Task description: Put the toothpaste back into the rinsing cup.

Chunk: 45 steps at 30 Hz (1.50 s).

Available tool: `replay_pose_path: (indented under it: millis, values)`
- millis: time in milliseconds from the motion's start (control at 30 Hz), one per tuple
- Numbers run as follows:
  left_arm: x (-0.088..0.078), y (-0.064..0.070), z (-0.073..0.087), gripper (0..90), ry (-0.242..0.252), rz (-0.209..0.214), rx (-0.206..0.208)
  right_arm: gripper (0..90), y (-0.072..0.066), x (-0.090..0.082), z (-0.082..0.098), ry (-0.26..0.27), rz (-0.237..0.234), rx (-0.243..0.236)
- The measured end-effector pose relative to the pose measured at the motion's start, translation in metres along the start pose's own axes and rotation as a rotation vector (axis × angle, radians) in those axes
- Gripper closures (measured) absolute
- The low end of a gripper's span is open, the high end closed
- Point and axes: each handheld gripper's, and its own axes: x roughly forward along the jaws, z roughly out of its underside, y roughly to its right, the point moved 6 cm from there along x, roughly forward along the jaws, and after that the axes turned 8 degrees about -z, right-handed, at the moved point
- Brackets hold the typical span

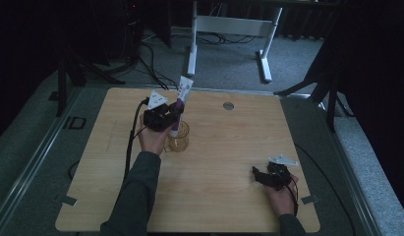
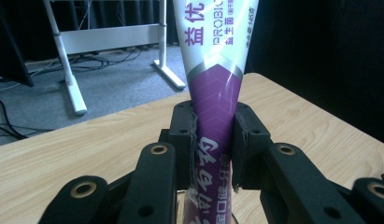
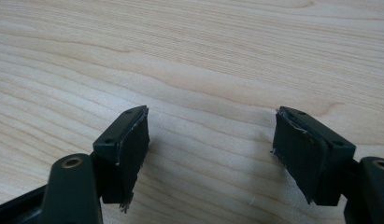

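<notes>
In the high view, a purple-and-white toothpaste tube (image 1: 180, 105) is held upright by the left gripper (image 1: 174, 114), its lower end standing inside a clear glass cup (image 1: 178, 138) on the wooden table (image 1: 214, 196). The cup is set left of the table's middle, and the tube's crimped white end is tilted slightly away from the person. The right gripper (image 1: 258, 175) is rested near the table's front right corner, well apart from the cup.

In the left gripper view, the tube (image 2: 213, 107) is seen pinched between the two black jaws at its purple part, the pads pressed against both sides. The step in hand is judged to be the placing of the tube into the cup, with the tube lowered in but not yet released.

In the right gripper view, the right gripper (image 3: 210, 154) is seen with its jaws spread wide over bare wood, with nothing between them.

The next move is judged to call for the pinch to be eased gently, so that the tube is left leaning on the cup's rim without the light cup being tipped, and for the left gripper to be drawn clear upward.
</notes>
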Motion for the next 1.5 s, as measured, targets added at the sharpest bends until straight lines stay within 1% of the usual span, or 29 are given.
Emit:
replay_pose_path:
  millis: [200,300,400,500,600,800,1200,1500]
  values:
    - [0.005,-0.001,0.001,72.7,0.0,-0.005,-0.011,26.9,0.0,0.0,0.0,0.0,0.0,0.0]
    - [0.007,-0.002,0.003,72.5,-0.004,-0.026,-0.004,26.9,0.0,0.0,0.0,0.0,0.0,0.0]
    - [0.008,-0.002,0.004,72.5,-0.006,-0.023,-0.008,26.9,0.0,0.0,0.0,0.0,0.0,0.0]
    - [0.01,-0.003,0.006,72.5,-0.012,-0.03,0.001,26.9,0.0,0.0,0.0,0.0,-0.001,0.0]
    - [0.012,-0.002,0.009,72.3,-0.019,-0.045,0.016,26.9,0.0,0.0,0.0,-0.001,0.0,-0.001]
    - [0.015,-0.002,0.015,72.2,-0.032,-0.056,0.023,26.9,0.0,0.0,0.0,-0.001,-0.001,-0.001]
    - [0.021,-0.005,0.028,72.0,-0.07,-0.062,0.022,26.9,0.0,0.0,0.0,-0.001,-0.001,0.0]
    - [0.026,-0.004,0.044,71.7,-0.122,-0.054,0.041,26.9,0.0,0.0,0.0,-0.001,-0.001,0.0]
